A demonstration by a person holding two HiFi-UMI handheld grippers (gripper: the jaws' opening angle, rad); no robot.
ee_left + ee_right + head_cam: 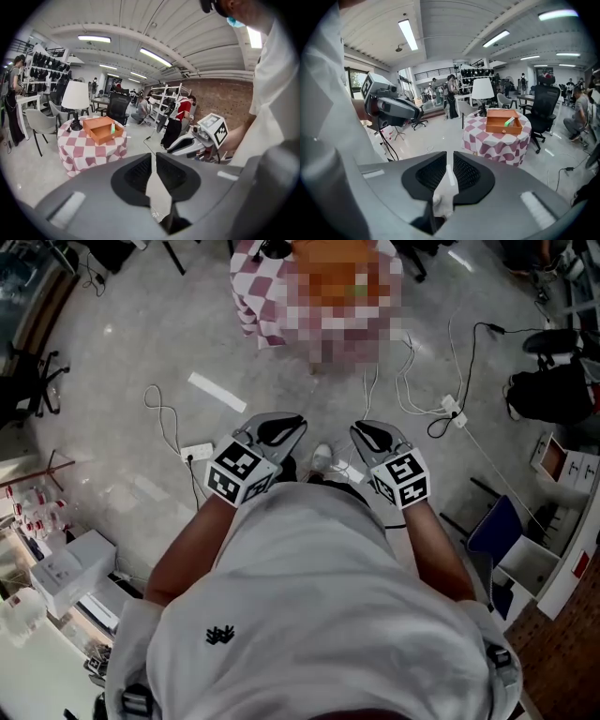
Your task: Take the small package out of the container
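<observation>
Reading this as the approach step: left gripper [277, 427] and right gripper [375, 435] empty, jaws barely parted, well apart from the table [497, 143], where the small package [509, 121] lies inside the orange container [501, 127] near the table's edge; next needs closing in, then wider jaws.

Small package [509, 121]: too small for detail.

The room is bright and the light is even. It comes from long ceiling lamps [94, 38], which are burnt out to plain white in both gripper views. The pale floor [122, 352] has a weak sheen and only soft shadows. Both gripper views bend strongly toward the edges, with black corners. Their nearest parts look slightly soft.
</observation>
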